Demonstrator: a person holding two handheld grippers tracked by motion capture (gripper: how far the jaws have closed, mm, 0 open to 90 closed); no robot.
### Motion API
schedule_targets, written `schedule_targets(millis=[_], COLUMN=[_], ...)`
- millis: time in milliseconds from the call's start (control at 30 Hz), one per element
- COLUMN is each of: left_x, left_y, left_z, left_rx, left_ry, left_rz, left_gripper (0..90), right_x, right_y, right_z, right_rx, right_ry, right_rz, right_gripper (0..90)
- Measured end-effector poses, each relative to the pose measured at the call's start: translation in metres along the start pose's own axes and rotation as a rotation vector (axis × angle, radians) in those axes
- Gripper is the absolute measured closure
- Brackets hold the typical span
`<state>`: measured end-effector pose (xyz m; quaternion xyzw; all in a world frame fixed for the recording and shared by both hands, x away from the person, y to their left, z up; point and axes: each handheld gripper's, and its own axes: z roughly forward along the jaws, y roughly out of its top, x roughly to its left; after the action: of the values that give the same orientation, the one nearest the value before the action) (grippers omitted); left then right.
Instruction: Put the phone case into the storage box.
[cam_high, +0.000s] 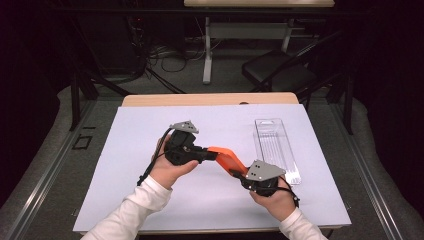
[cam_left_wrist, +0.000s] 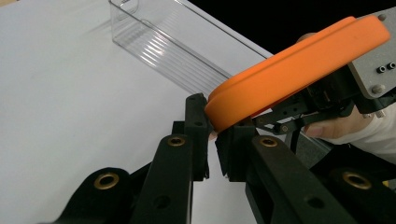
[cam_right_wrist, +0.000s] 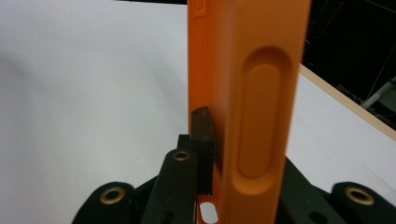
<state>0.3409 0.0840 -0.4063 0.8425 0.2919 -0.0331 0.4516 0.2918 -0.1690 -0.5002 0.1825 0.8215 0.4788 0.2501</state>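
Jaws of both the left gripper (cam_high: 205, 155) and right gripper (cam_high: 239, 175) are clamped on a flat orange silicone case (cam_high: 225, 159). It hangs just left of the clear plastic tray (cam_high: 276, 149).

Left gripper (cam_high: 212, 154) and right gripper (cam_high: 239, 173) raised together, fingers (cam_left_wrist: 196, 122) clamped, forearms converging.

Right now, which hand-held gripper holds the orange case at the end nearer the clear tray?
The right hand-held gripper: it clamps the orange case at the end beside the clear tray. The left hand-held gripper grips the opposite end, farther from the tray.
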Motion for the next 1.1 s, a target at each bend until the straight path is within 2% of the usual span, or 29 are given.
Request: schedule_targets(millis=[367,633,800,1100], left_x=[0.002,0.005,0.008,0.018], left_y=[0.001,0.002,0.004,0.004], left_z=[0.002,0.003,0.003,0.008], left_rx=[0.024,0.049,0.078,0.098], left_ry=[0.033,0.051,0.081,0.110], left_rz=[-0.029,-0.052,-0.072,-0.118], left_gripper=[83.7,83.7,83.7,83.6], right_x=[-0.002,-0.004,-0.005,-0.004], right_y=[0.000,0.000,0.000,0.005], right_z=[-0.001,0.000,-0.001,-0.004], right_rx=[-0.003,-0.006,-0.011,-0.020], right_ry=[-0.016,-0.045,-0.075,-0.102], right_rz=[0.018,0.023,0.014,-0.018], right_gripper=[76.2,62.7,55.1,53.5])
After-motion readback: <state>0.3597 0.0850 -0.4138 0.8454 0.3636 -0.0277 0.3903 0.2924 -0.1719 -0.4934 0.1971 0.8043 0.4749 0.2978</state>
